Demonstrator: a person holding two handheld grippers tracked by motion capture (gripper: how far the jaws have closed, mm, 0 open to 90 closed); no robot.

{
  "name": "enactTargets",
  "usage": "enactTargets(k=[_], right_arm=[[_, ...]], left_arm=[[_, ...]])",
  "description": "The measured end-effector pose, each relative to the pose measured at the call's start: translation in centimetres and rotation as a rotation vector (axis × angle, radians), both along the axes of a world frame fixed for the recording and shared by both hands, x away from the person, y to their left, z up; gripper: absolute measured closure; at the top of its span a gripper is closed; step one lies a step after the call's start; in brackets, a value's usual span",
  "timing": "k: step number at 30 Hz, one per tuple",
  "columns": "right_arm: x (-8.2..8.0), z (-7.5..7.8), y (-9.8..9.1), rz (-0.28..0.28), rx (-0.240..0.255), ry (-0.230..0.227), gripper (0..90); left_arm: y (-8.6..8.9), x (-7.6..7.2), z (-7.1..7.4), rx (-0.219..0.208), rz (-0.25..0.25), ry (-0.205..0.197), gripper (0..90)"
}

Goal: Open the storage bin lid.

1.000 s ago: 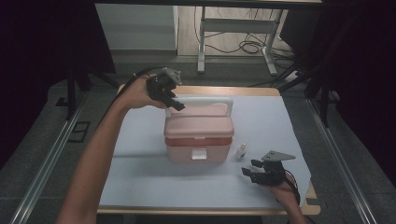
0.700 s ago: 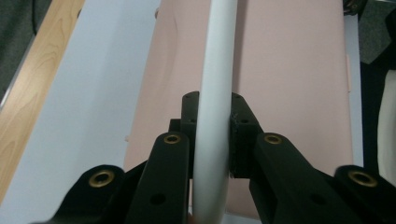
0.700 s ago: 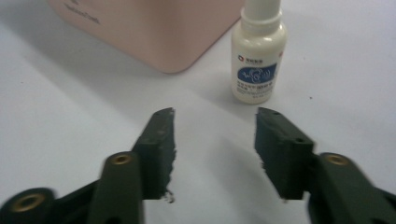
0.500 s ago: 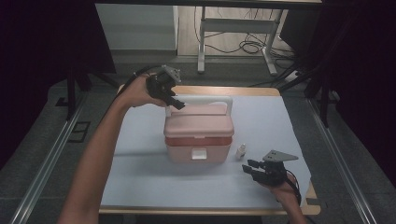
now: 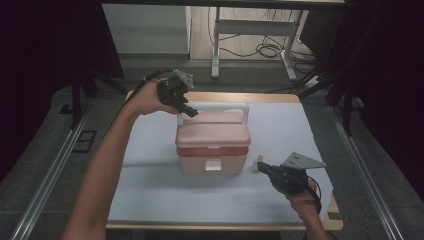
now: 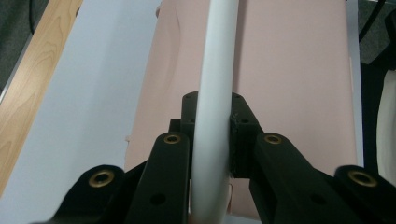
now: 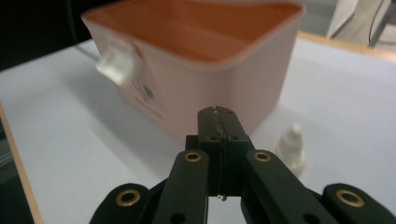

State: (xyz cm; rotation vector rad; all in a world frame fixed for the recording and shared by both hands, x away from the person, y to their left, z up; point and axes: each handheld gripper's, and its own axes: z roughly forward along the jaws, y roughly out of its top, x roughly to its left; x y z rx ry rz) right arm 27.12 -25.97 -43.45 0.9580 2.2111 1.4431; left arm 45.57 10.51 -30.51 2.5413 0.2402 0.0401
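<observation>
Pink box on white mat; left gripper on the handle, right gripper closed and empty.

Nearest the person, the right gripper [image 5: 264, 169] has just been closing; its pads [image 7: 217, 123] now meet with nothing between them. Just beyond it, a small white bottle [image 5: 259, 161] stands on the mat [image 5: 150, 150], beside the box's front right corner. The pink box [image 5: 212, 145] sits mid-table, latch [image 5: 213, 165] facing the person. Farthest, the left gripper [image 5: 192, 112] clamps the white handle [image 6: 212, 93] at its left end.
</observation>
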Motion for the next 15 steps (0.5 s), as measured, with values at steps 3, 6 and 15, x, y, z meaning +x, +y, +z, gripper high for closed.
enactTargets(k=[3, 6, 15], right_arm=[[0.5, 0.9, 0.8, 0.014, -0.003, -0.014, 89.7], [1.1, 1.4, 1.5, 0.02, -0.012, -0.018, 89.7], [1.9, 1.7, 2.7, 0.026, -0.012, -0.017, 89.7]], left_arm=[[0.0, 0.0, 0.0, 0.0, 0.0, -0.001, 80.3], [0.0, -0.1, 0.0, 0.002, -0.002, -0.001, 80.3], [0.0, -0.1, 0.0, 0.003, -0.003, -0.003, 80.2]])
